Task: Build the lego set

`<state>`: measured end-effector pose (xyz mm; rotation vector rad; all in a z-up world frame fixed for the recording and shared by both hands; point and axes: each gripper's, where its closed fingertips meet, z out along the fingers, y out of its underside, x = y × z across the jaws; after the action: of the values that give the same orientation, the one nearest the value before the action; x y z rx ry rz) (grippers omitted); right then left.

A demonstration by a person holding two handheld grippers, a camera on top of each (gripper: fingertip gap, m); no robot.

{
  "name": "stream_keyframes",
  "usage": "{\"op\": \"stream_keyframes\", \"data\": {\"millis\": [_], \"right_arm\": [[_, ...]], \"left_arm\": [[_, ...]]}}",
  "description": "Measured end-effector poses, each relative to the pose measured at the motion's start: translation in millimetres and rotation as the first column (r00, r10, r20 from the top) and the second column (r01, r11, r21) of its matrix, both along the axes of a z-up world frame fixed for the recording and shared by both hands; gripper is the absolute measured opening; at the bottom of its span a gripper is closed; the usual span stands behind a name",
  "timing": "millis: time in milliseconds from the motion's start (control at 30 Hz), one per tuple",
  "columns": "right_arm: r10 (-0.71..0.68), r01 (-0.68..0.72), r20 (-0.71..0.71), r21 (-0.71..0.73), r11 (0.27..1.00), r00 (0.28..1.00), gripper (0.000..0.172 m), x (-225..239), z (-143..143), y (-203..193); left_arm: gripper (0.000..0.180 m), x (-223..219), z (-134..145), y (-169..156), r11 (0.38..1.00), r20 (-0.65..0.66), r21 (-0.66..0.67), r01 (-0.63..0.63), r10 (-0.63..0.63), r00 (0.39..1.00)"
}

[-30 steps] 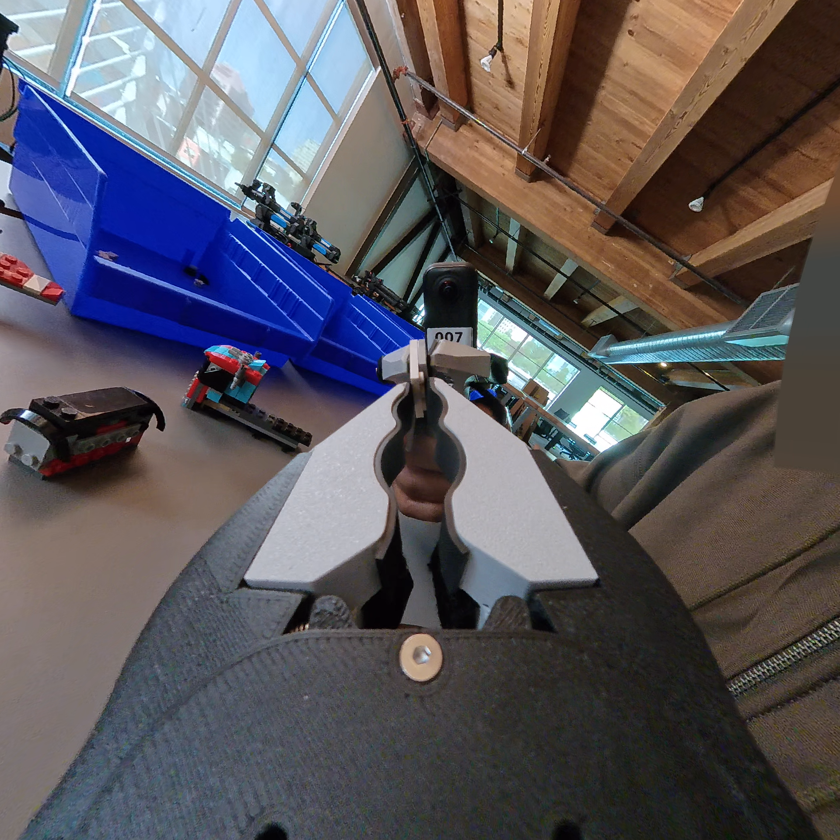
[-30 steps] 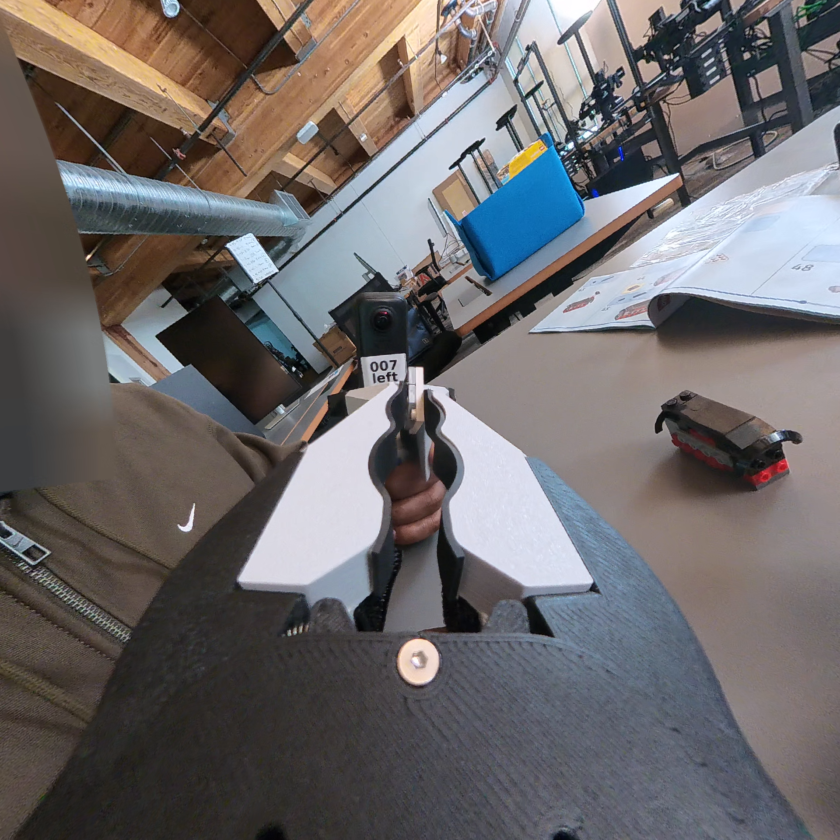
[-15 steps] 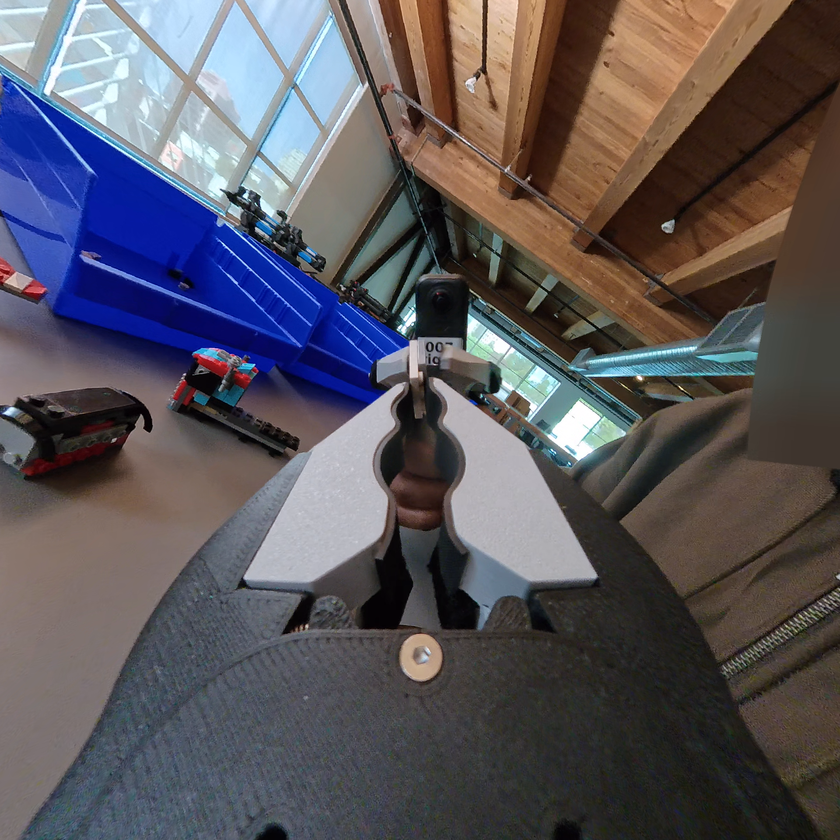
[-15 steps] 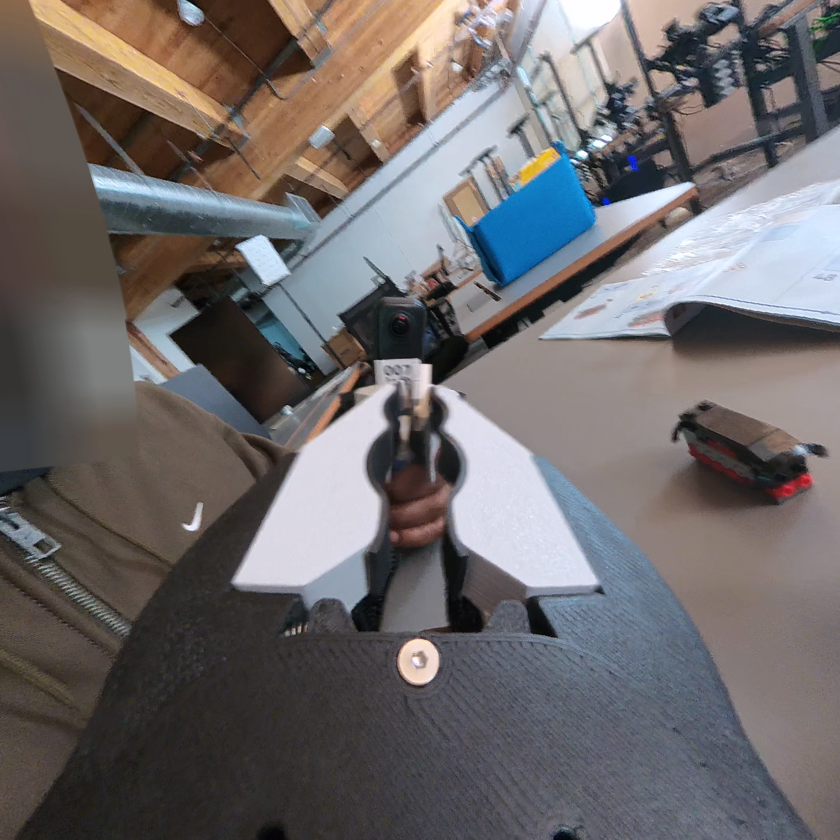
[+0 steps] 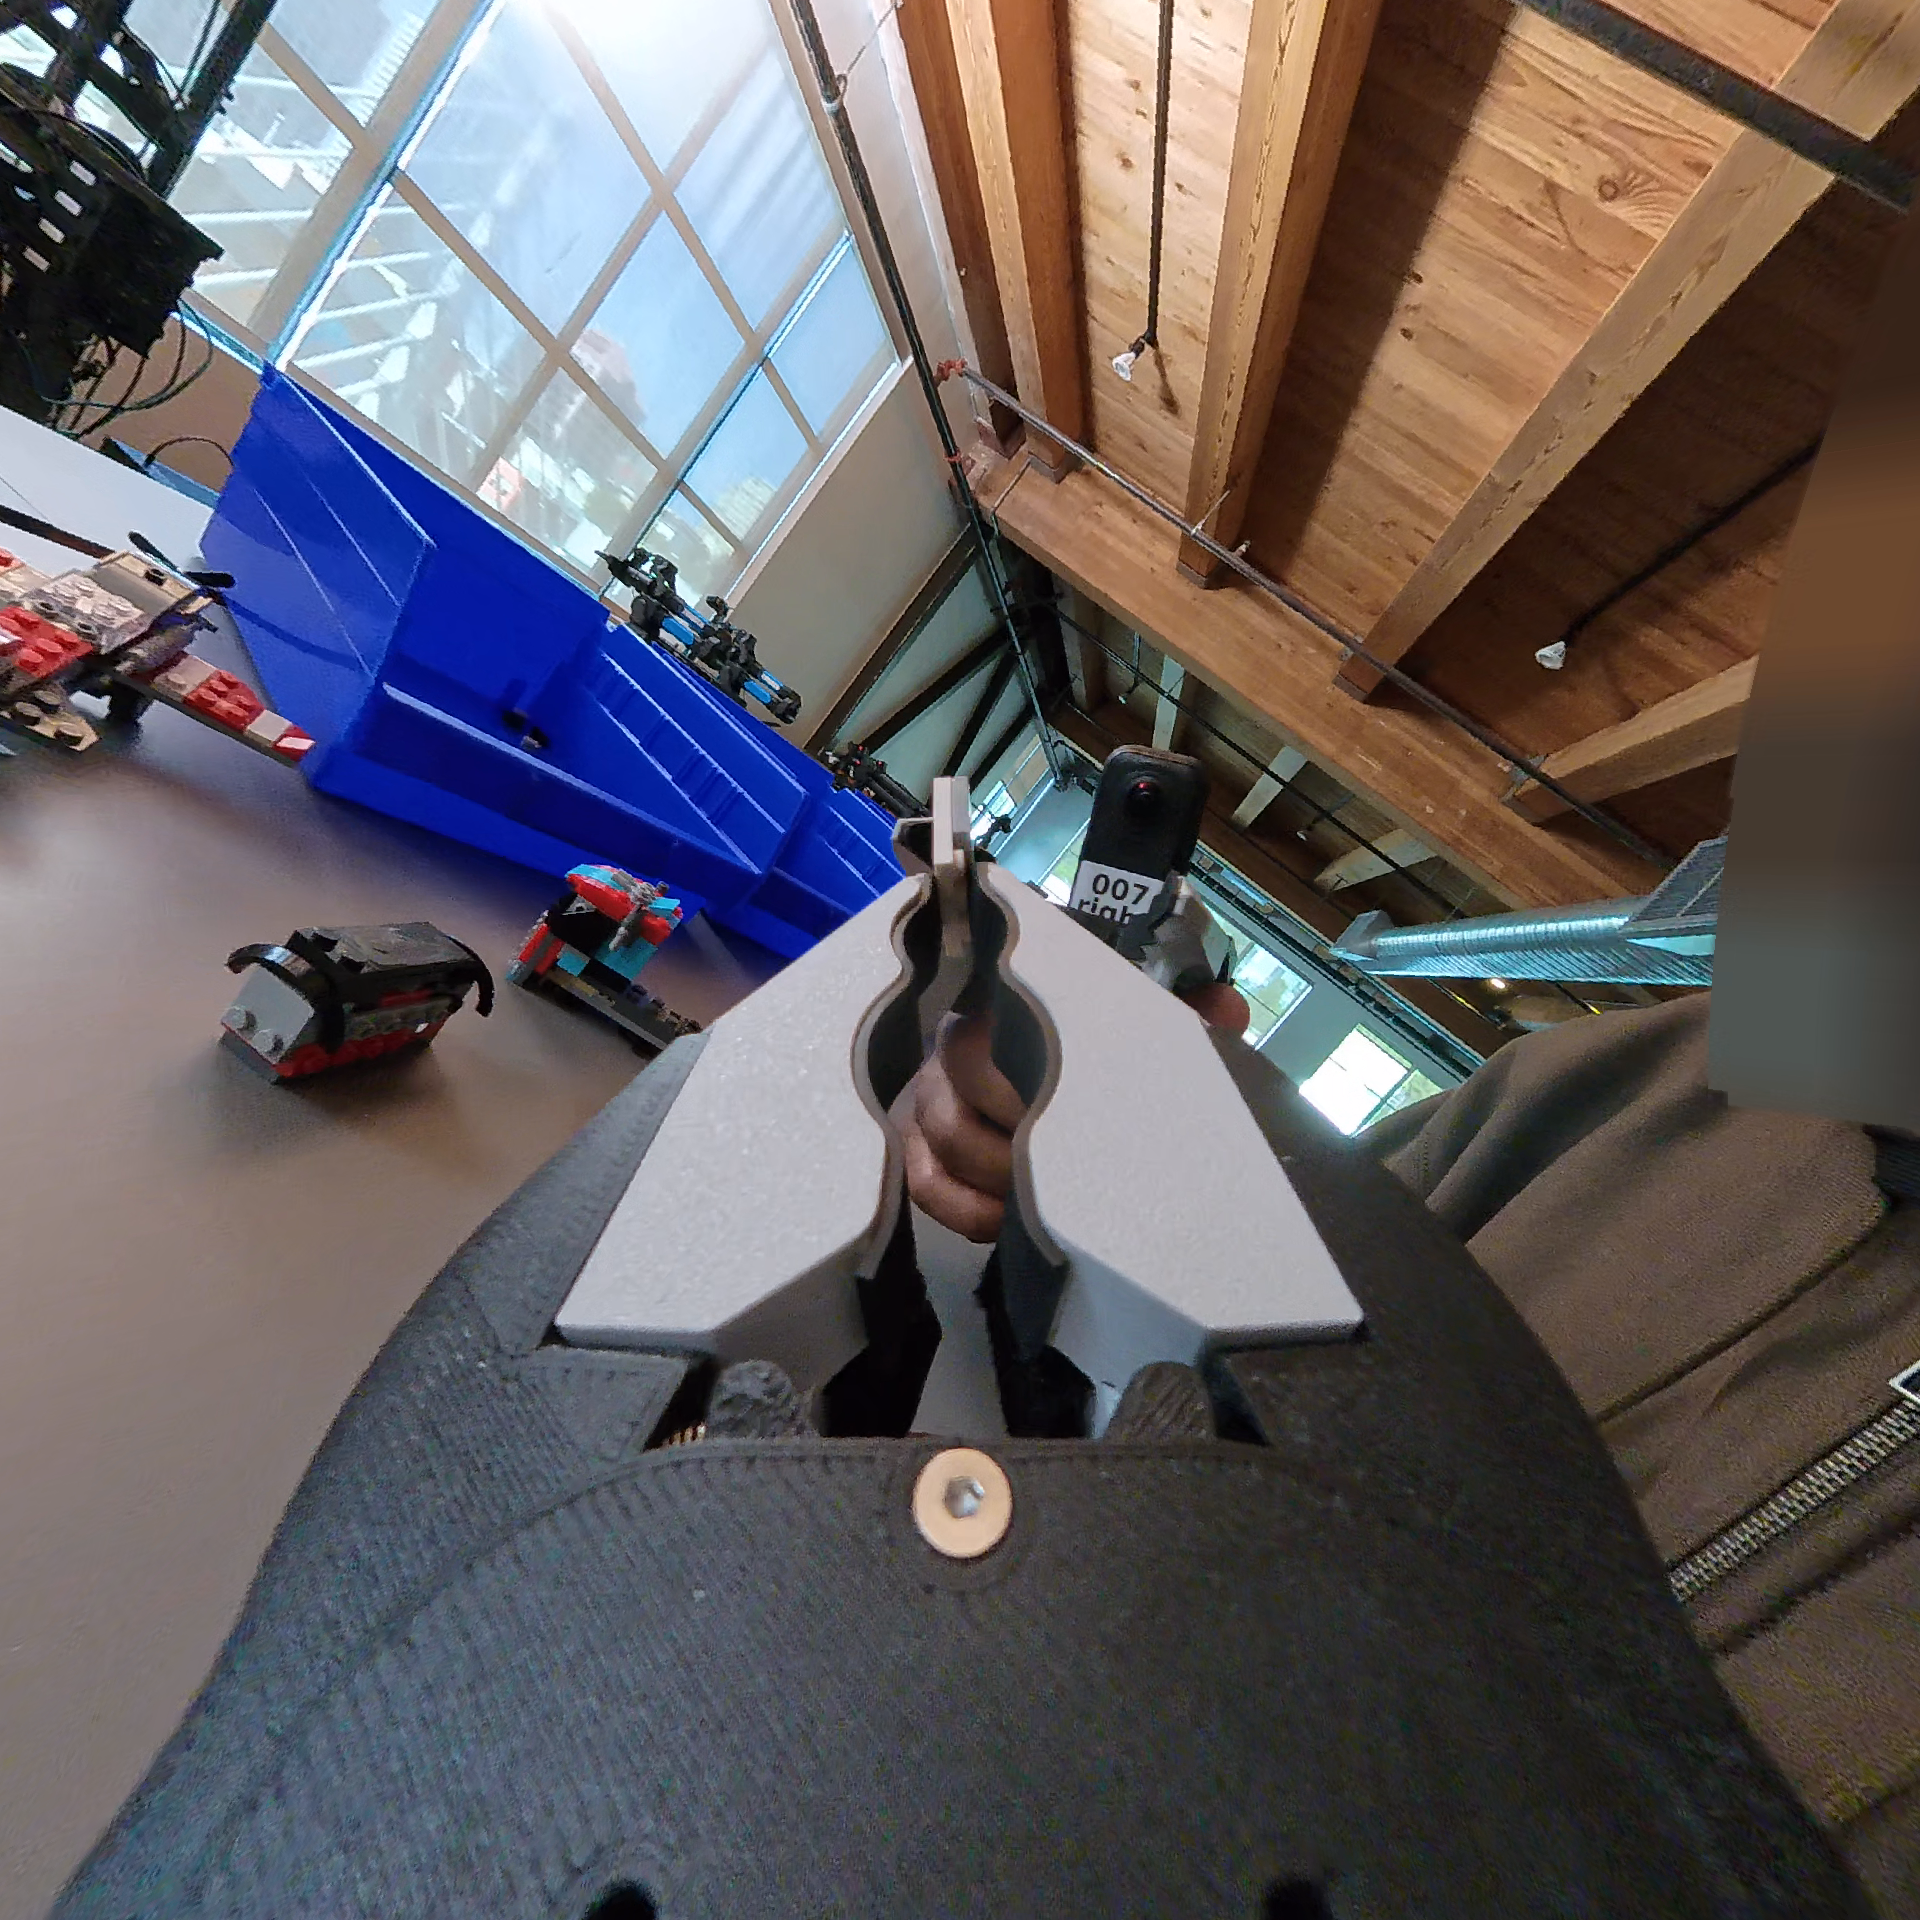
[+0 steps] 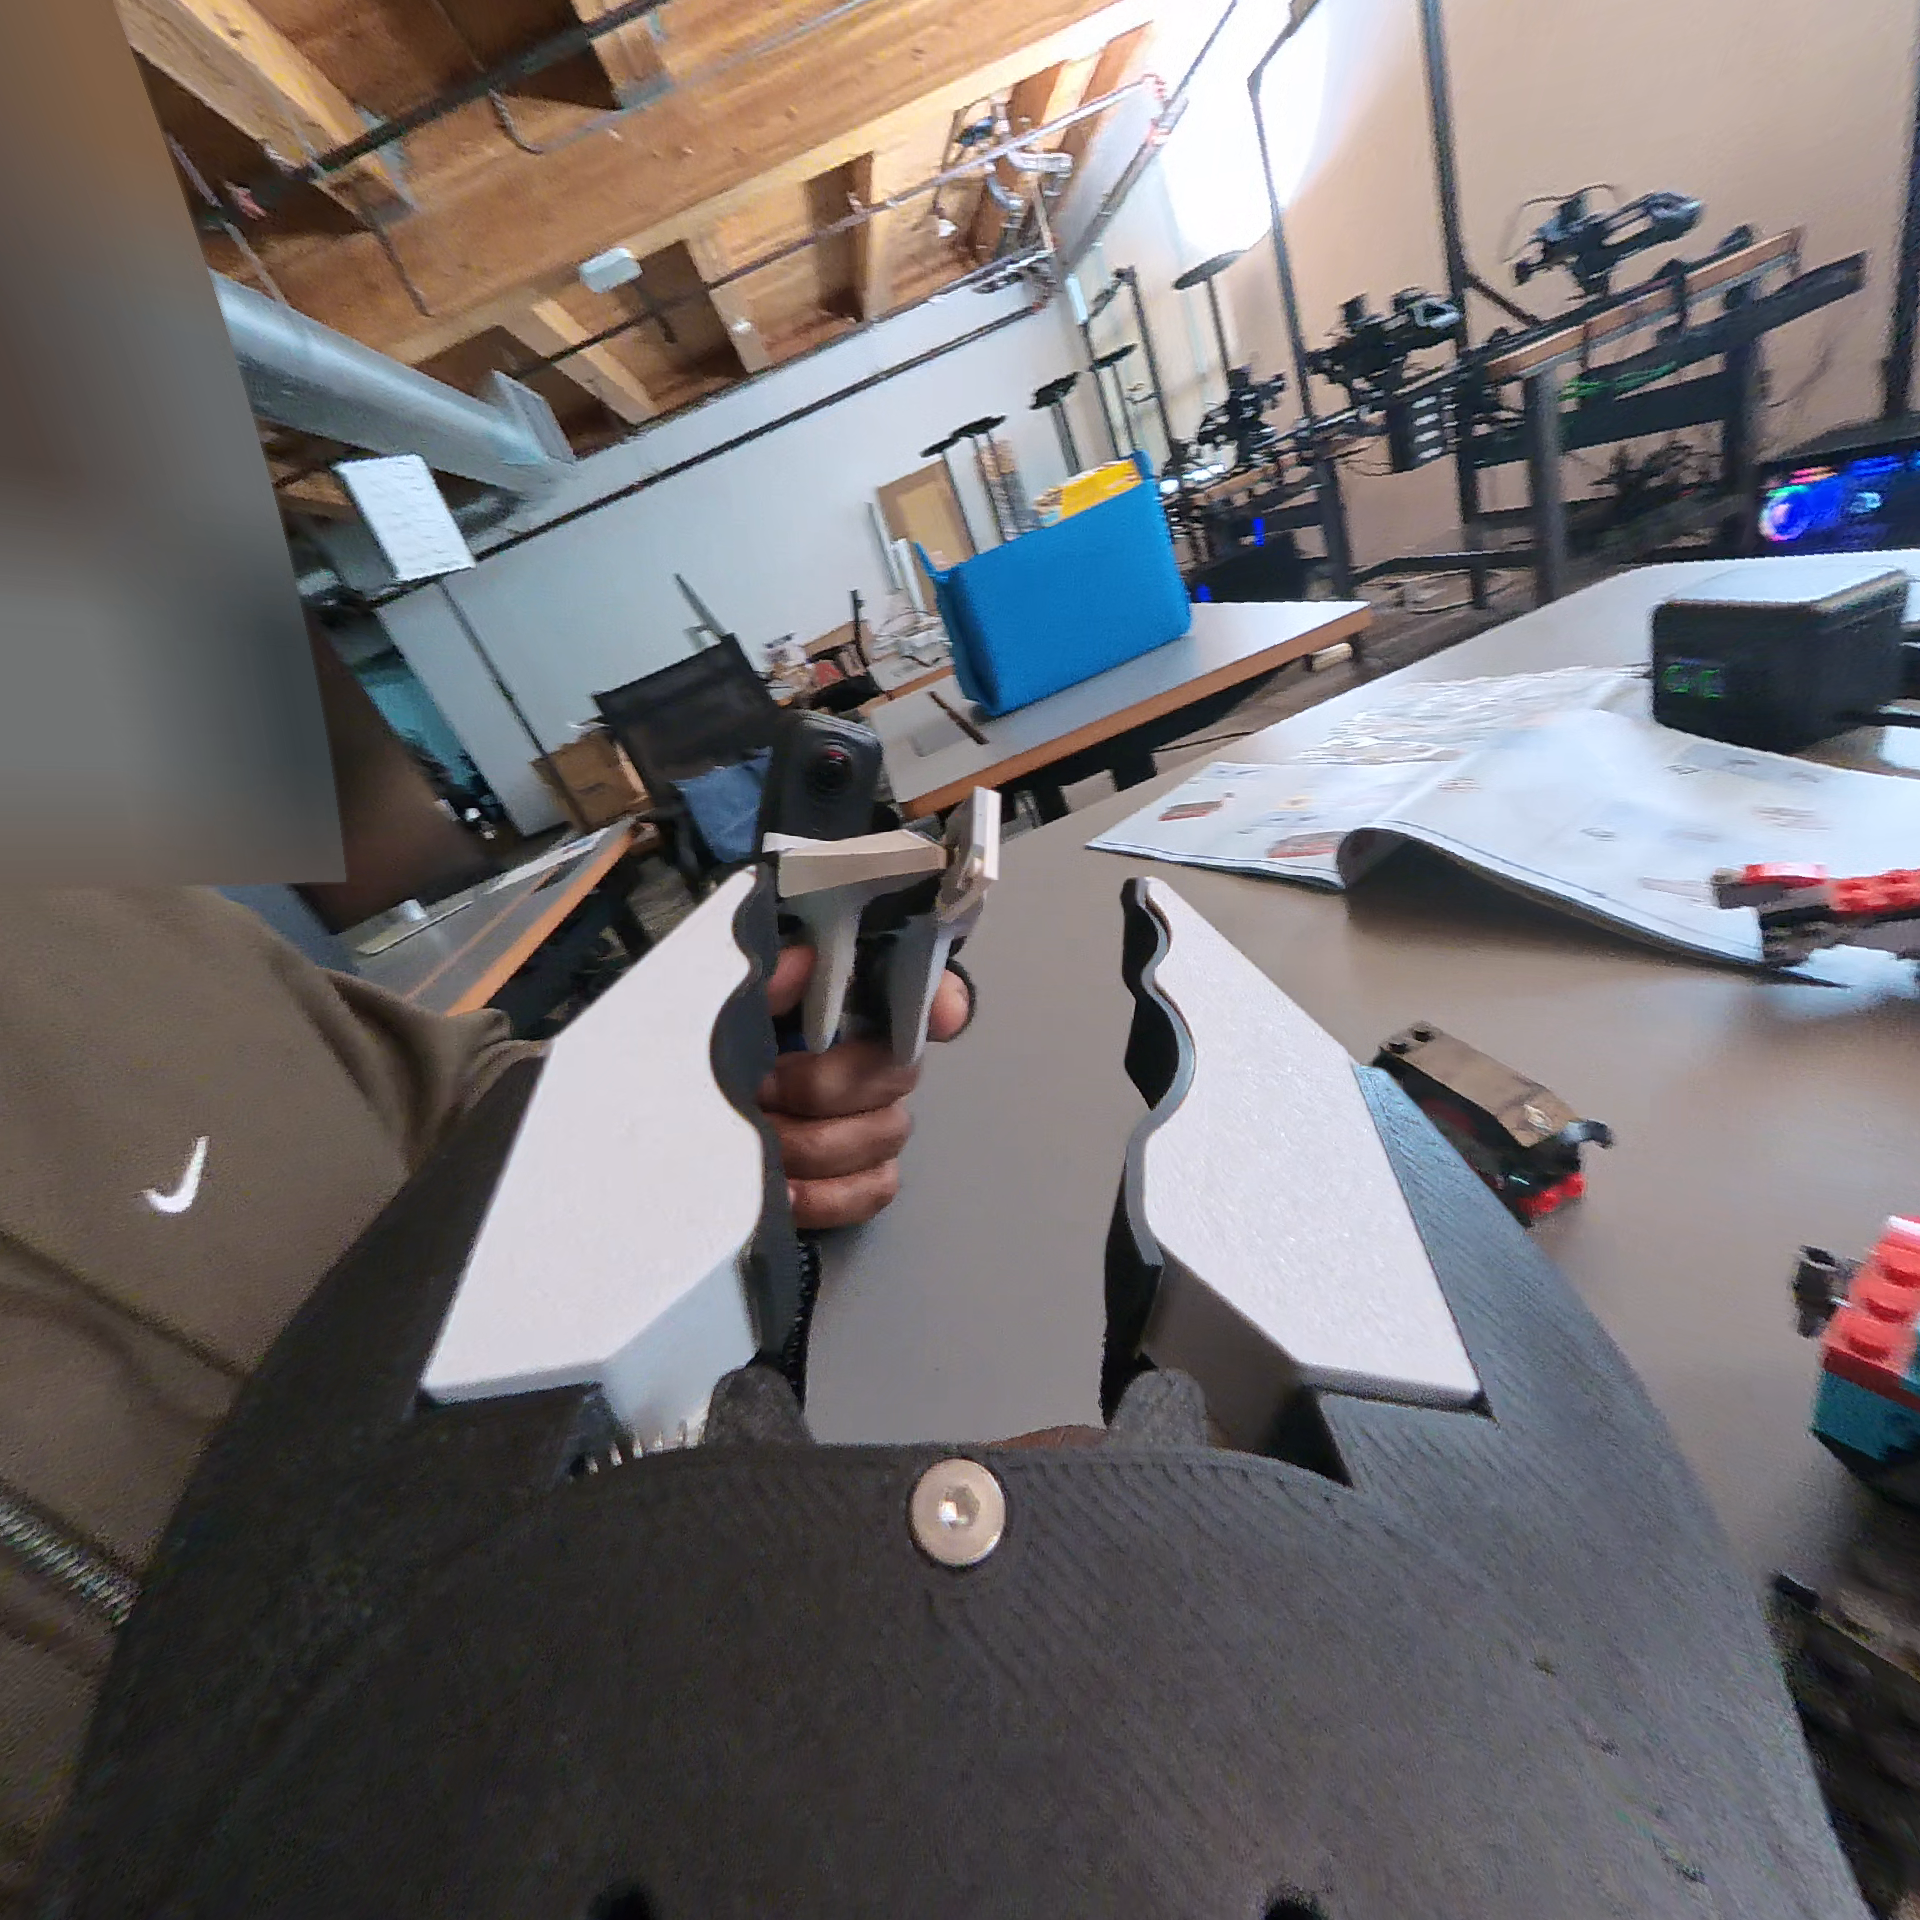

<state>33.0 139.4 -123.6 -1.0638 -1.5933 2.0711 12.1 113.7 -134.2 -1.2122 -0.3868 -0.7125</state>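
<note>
The left gripper (image 5: 953, 878) is pinched shut on a thin grey plate piece (image 5: 948, 823), held on edge and raised off the brown table (image 5: 156, 1195) — seemingly to keep it steady in mid-air. The right gripper (image 6: 951, 904) gapes wide and bare, its fingers (image 6: 1195, 987) standing beside that piece without touching it. A second ago it was nearly closed on the same piece; now it has let go and drawn aside. Below lie a black-and-red brick model (image 5: 348, 987) and a red-and-teal brick model (image 5: 603, 935) — near the blue bin (image 5: 468, 665).
</note>
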Motion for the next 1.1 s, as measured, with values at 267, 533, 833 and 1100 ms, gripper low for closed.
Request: {"op": "stream_keyframes", "data": {"millis": [267, 533, 833, 1100], "right_arm": [[-0.103, 0.103, 0.006, 0.042, 0.994, 0.995, 0.041, -6, -1, 20], [-0.102, 0.102, -0.003, 0.089, 0.991, 0.995, 0.008, 4, -4, 35], [-0.103, 0.101, 0.017, 0.083, 0.991, 0.995, 0.005, 23, -20, 82], [-0.067, 0.07, 0.028, -0.114, 0.991, 0.997, 0.005, 41, -19, 123]], "left_arm": [[0.005, -8, -2, 4, 0.999, -0.02, -0.043, -0.021, 0.02, 1.0], [0.005, -25, 2, 10, 0.997, -0.021, -0.06, -0.052, 0.051, 0.998], [0.005, -66, -5, -4, 0.974, -0.033, -0.091, -0.209, 0.207, 0.978], [0.005, -82, -12, 2, 0.954, -0.061, -0.111, -0.278, 0.272, 0.96]]}}
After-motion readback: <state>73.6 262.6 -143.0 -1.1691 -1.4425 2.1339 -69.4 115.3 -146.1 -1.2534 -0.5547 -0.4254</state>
